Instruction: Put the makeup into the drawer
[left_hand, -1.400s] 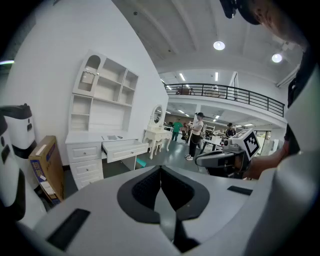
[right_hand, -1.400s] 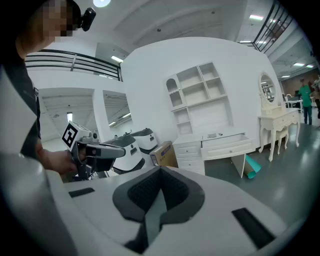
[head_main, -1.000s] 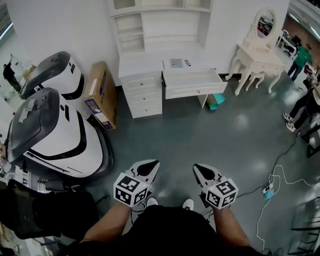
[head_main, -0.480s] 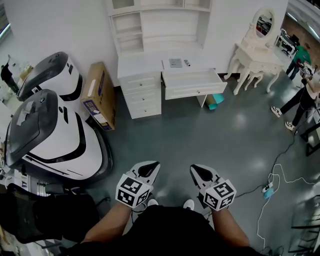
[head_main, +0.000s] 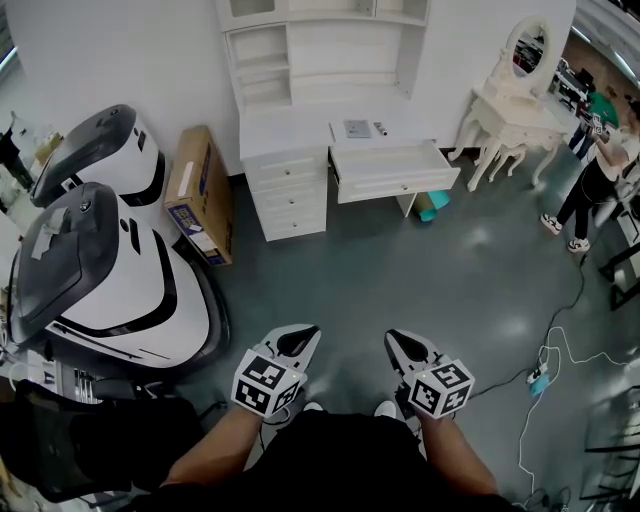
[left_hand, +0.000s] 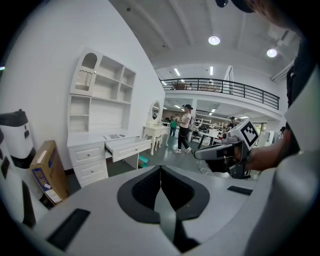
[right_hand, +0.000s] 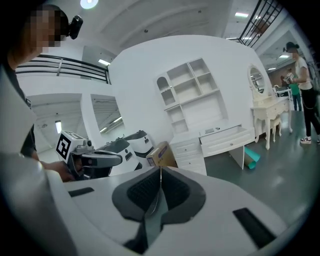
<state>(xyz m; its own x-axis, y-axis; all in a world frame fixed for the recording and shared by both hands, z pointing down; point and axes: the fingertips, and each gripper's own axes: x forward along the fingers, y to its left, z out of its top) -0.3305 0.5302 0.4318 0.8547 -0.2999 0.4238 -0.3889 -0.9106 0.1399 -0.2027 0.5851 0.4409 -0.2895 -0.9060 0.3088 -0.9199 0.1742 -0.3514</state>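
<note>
The white desk (head_main: 300, 125) stands far ahead against the wall, with its drawer (head_main: 395, 170) pulled open. On the desktop lie a flat grey makeup case (head_main: 357, 128) and a small dark item (head_main: 380, 127). My left gripper (head_main: 300, 338) and right gripper (head_main: 405, 345) hover side by side over the floor near my feet, far from the desk. Both are shut and hold nothing. The left gripper view has its jaws (left_hand: 160, 169) closed, the drawer (left_hand: 127, 146) in the distance and the right gripper (left_hand: 220, 152) alongside. In the right gripper view the jaws (right_hand: 160, 169) are closed too, and the drawer (right_hand: 227, 137) is far off.
Two large white and grey machines (head_main: 100, 260) and a cardboard box (head_main: 200, 195) fill the left side. A white vanity table with a mirror (head_main: 515, 110) stands right of the desk. A teal object (head_main: 432, 203) lies under the desk. A person (head_main: 590, 190) and a floor cable (head_main: 540, 380) are at the right.
The whole view has shifted slightly as I move; both grippers stay shut and side by side. The person at the right edge has walked a little way up the picture.
</note>
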